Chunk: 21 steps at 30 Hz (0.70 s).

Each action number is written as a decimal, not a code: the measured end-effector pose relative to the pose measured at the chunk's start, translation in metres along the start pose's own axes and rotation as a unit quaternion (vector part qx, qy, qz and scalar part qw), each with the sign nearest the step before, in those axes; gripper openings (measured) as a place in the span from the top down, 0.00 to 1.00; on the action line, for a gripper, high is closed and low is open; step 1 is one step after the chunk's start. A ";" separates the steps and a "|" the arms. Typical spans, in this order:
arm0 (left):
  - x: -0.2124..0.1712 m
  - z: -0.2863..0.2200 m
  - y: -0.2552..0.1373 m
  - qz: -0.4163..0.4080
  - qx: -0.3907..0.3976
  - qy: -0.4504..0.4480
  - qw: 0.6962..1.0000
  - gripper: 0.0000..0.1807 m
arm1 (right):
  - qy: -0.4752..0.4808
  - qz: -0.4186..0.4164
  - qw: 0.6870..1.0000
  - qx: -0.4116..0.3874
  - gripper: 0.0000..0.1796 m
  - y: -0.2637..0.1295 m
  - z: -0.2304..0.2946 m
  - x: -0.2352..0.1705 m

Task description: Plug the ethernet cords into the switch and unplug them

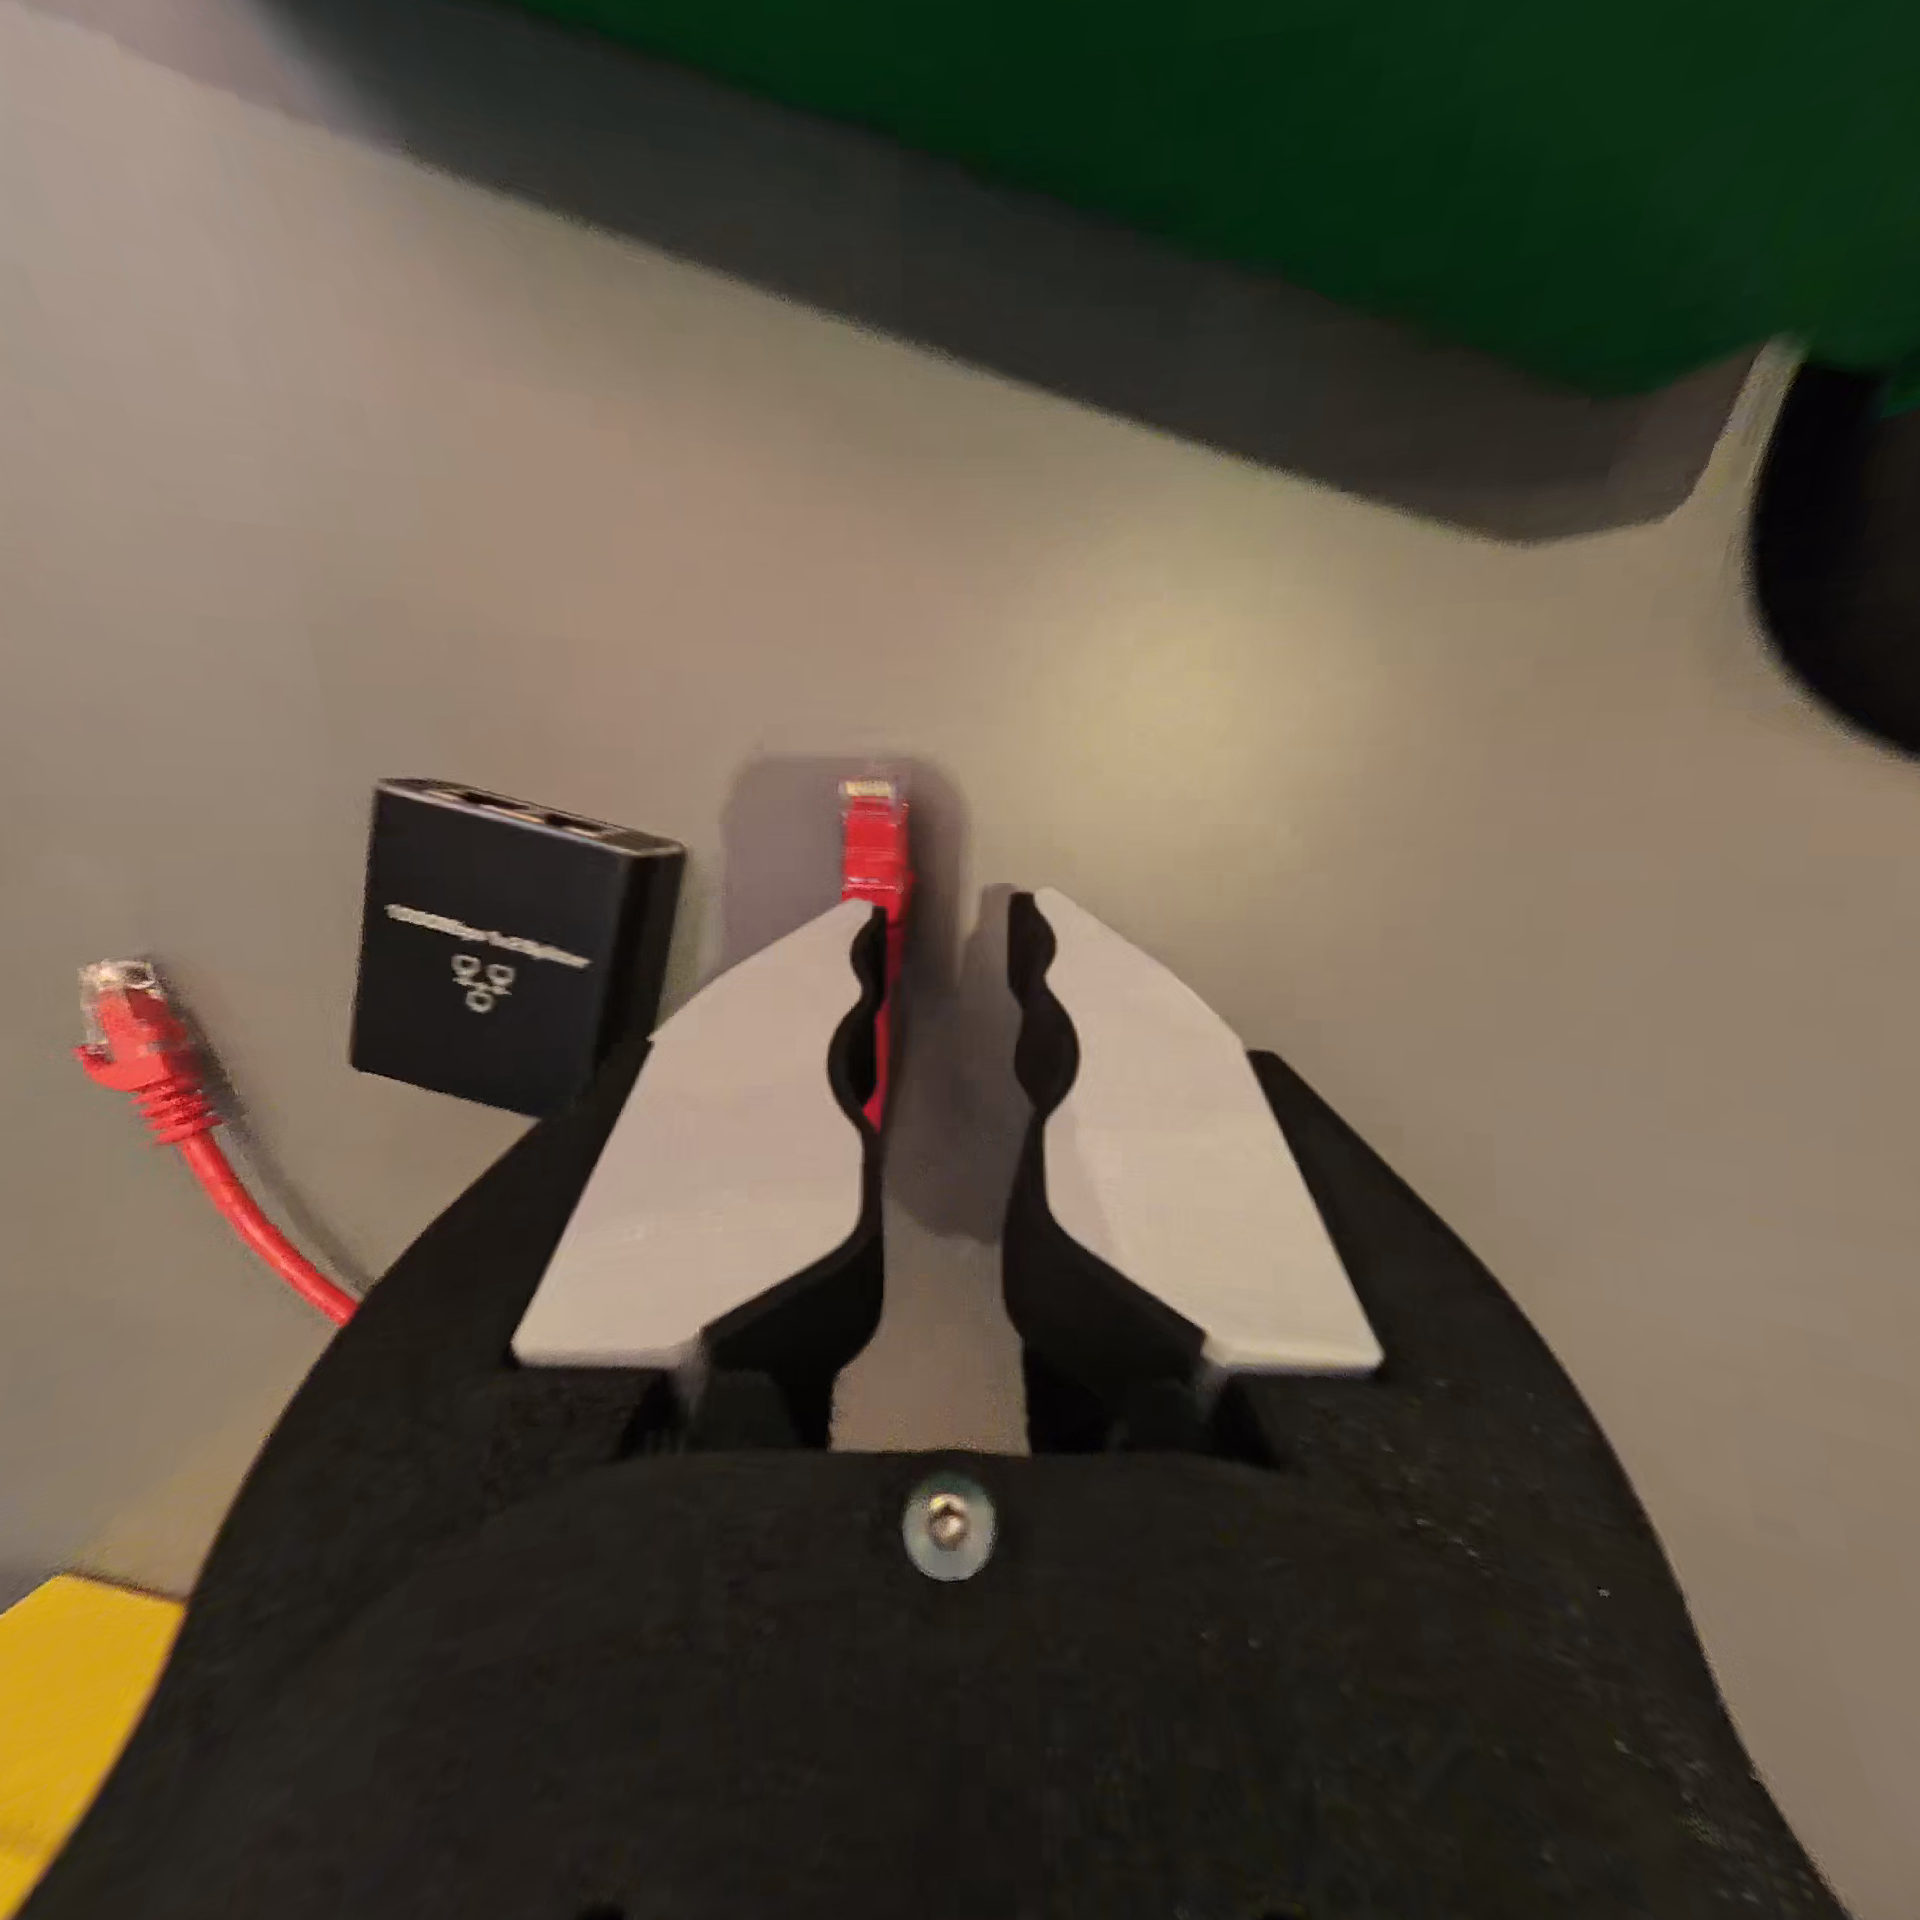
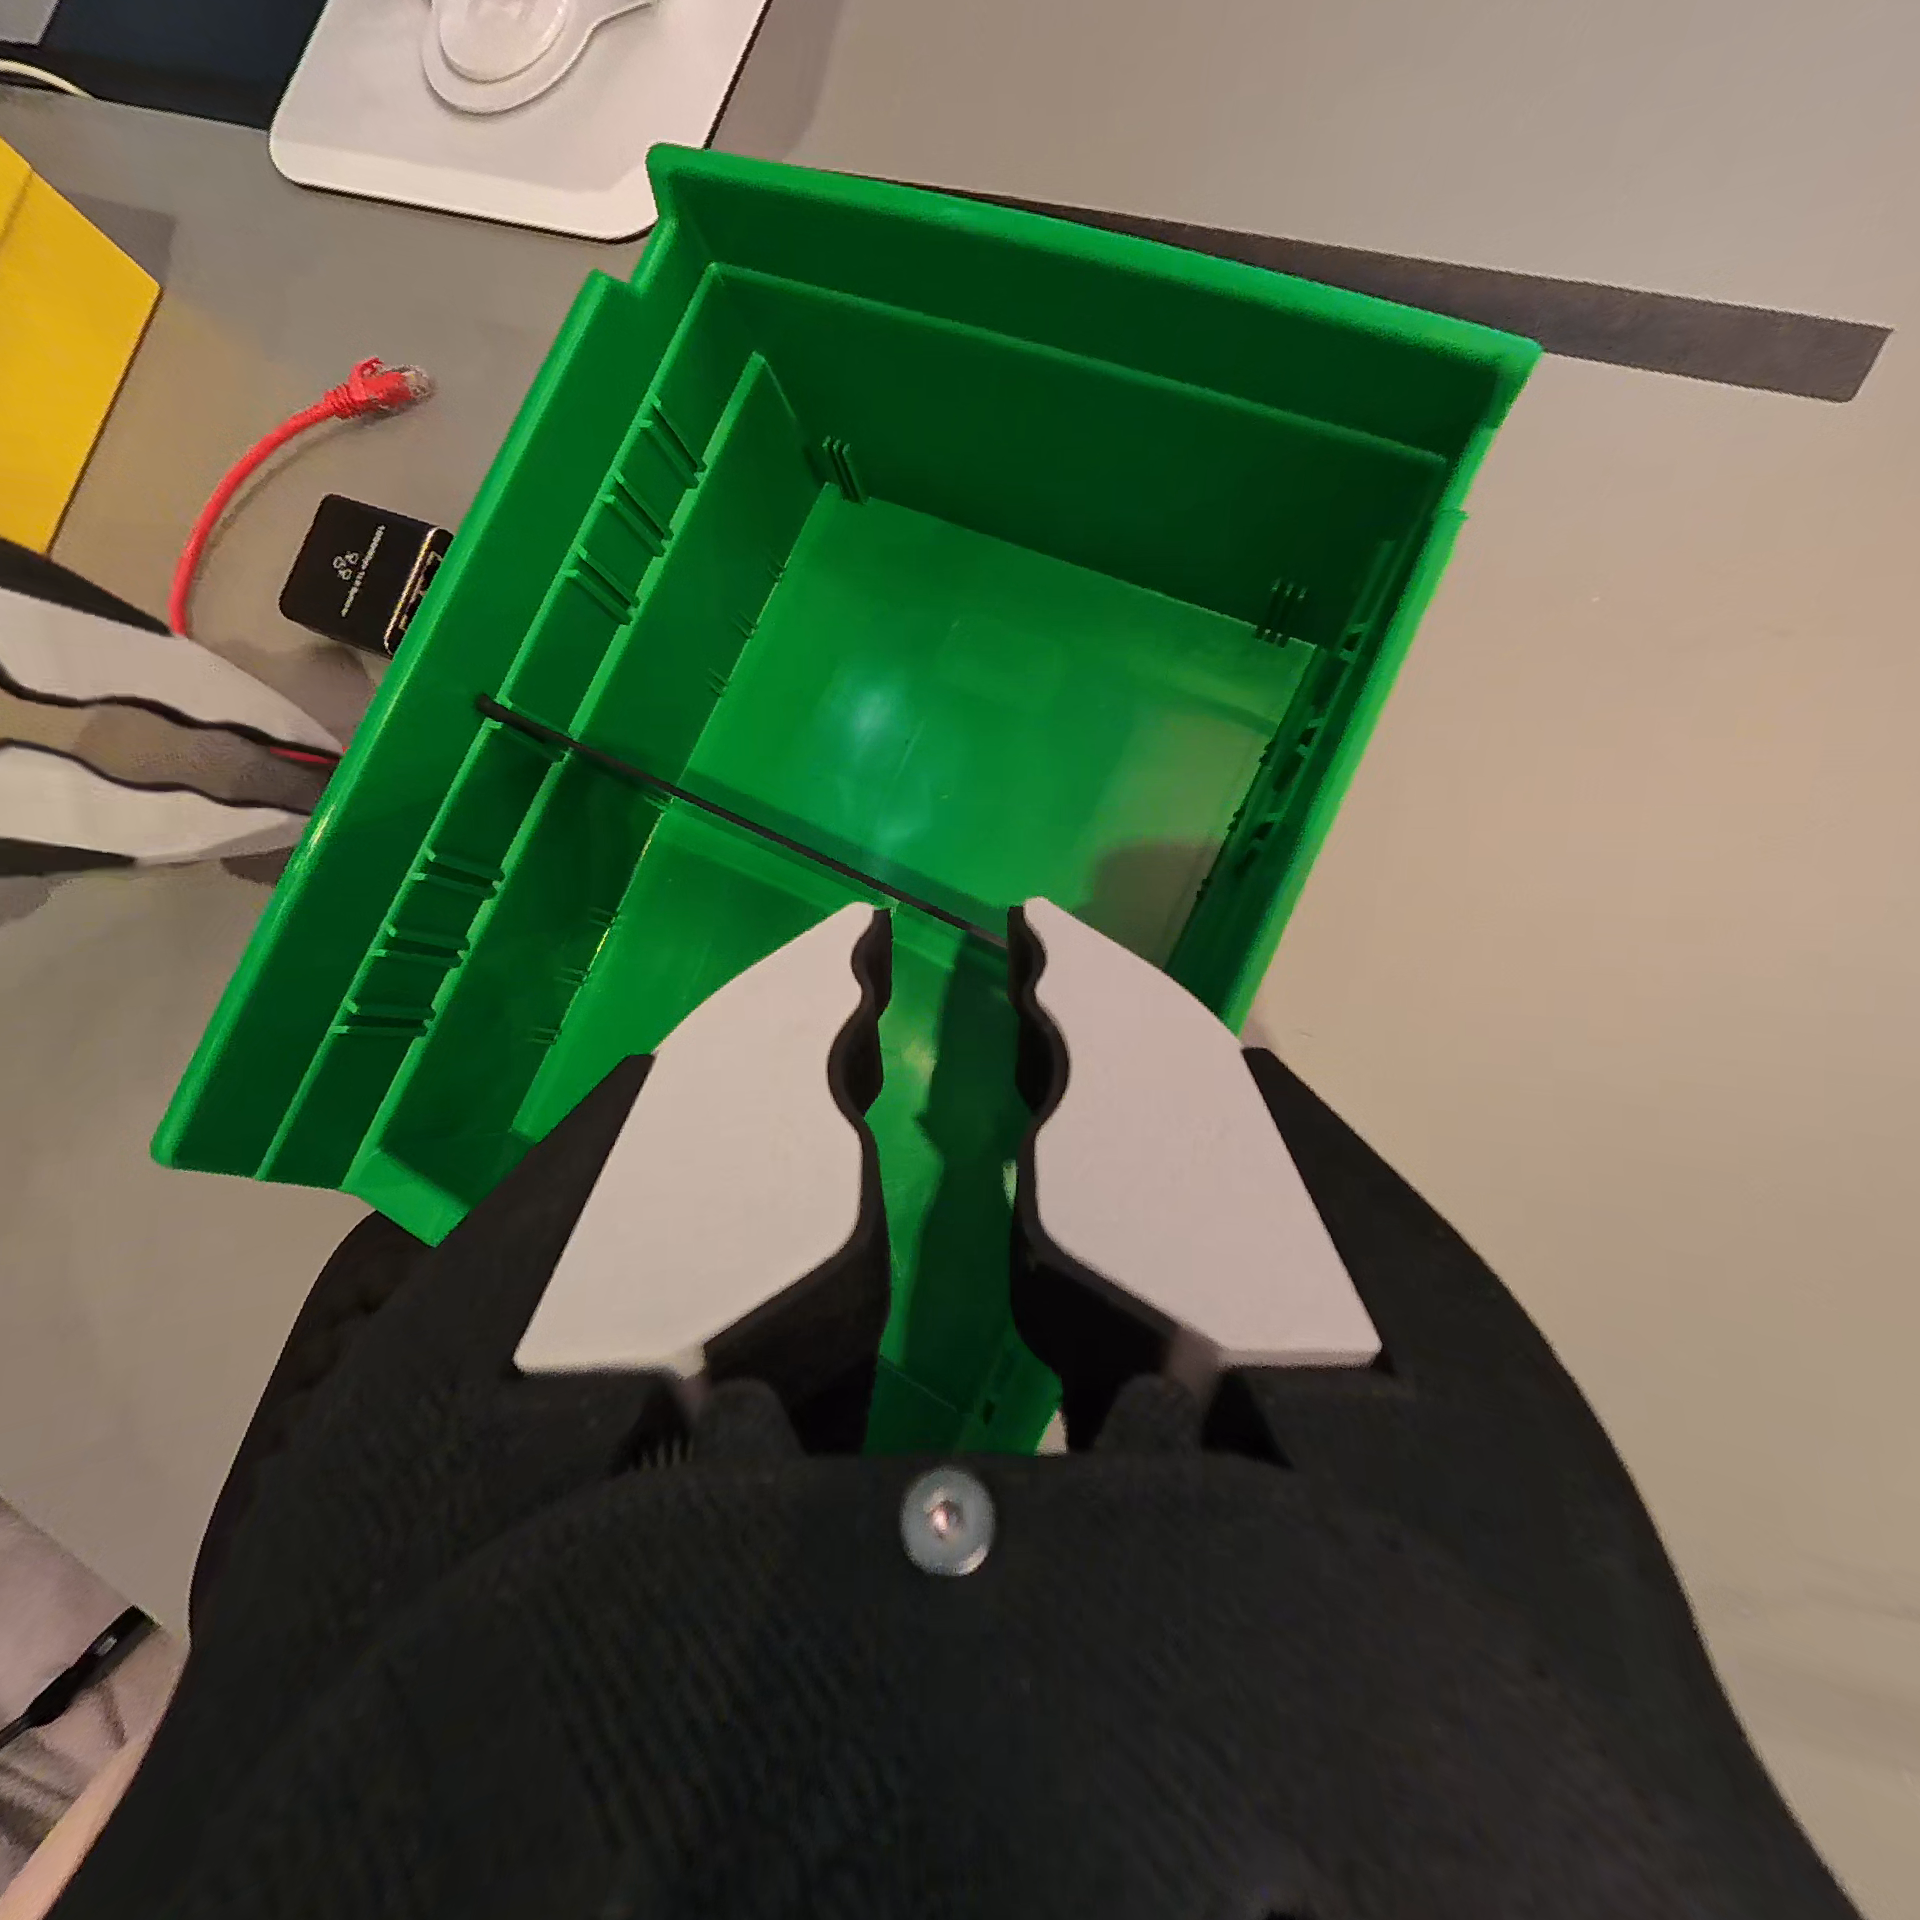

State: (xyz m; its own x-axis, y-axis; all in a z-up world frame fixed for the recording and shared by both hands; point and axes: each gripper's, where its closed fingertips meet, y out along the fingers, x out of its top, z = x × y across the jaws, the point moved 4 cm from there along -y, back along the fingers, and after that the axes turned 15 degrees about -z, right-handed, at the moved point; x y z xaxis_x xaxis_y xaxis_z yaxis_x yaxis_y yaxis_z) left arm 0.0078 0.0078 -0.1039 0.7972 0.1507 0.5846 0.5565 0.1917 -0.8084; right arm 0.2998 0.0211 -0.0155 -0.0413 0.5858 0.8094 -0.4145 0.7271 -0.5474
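Switch: small black box flat on grey table, ports facing away in left wrist view, nothing plugged in. Loose red cord lies just left of it, plug clear of the ports. 2nd red plug sits just right of the switch, apart from it, sticking out past the tips of the left gripper. Its cord runs along the inner side of one finger; fingers part-open w/ a gap beside the cord, so can't tell if it's actually gripped.

Green bin next to the switch, nothing inside but a thin black rod spanning it. Right gripper hovers over bin, fingers part-open, holding nothing.

Yellow block at the table's left edge; white pad beyond the bin. Bare table right of the bin.
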 end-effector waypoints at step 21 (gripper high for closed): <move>-0.215 -0.001 -0.232 0.023 0.133 -0.093 0.987 0.84 | -0.012 0.002 1.000 -0.005 0.87 -0.001 0.004 0.002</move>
State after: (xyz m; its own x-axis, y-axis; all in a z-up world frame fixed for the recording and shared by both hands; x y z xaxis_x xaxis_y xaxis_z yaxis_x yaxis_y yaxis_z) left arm -0.2930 -0.0701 -0.0420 0.7495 0.3357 0.5705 0.4206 0.4241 -0.8020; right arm 0.2960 0.0202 -0.0126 -0.0652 0.5795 0.8124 -0.4056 0.7285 -0.5521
